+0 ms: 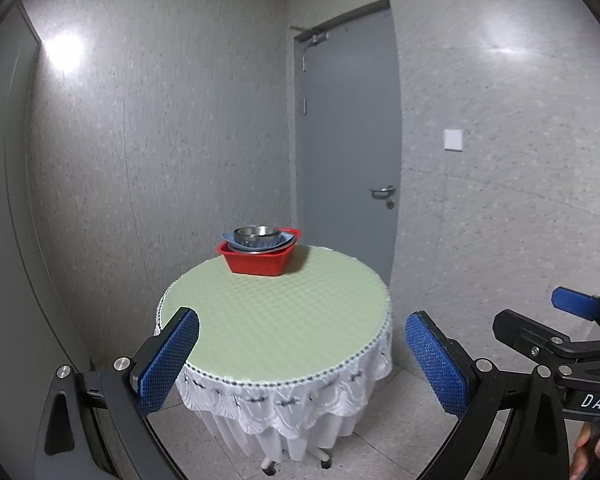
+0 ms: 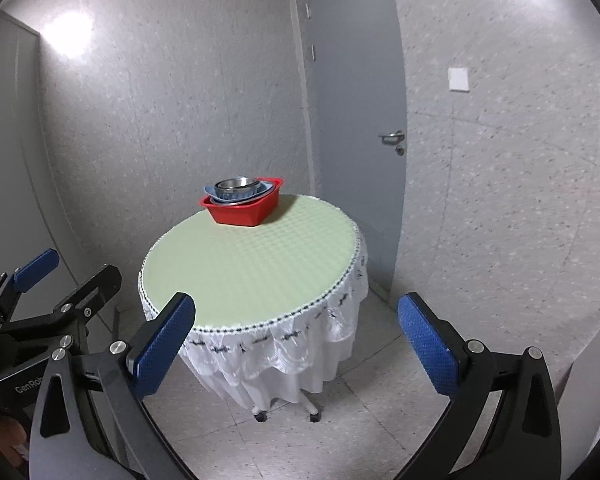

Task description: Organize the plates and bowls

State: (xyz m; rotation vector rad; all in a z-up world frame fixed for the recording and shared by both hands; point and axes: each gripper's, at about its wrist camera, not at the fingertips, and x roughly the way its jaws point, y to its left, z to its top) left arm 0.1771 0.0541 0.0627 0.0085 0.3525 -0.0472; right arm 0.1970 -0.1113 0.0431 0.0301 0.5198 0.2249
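A red plastic tub (image 1: 258,262) stands at the far edge of a round table (image 1: 276,320) with a pale green top. In the tub lie a blue plate (image 1: 256,240) and a steel bowl (image 1: 257,233) stacked on top of it. The same tub (image 2: 242,210), plate (image 2: 236,194) and bowl (image 2: 236,185) show in the right wrist view. My left gripper (image 1: 300,344) is open and empty, held short of the table's near edge. My right gripper (image 2: 296,328) is open and empty, also short of the near edge.
The table (image 2: 252,264) has a white frilled cloth and stands on castors. A grey door (image 1: 348,152) is shut behind it on the right. Grey walls close the corner. The right gripper (image 1: 572,328) shows beside the left one.
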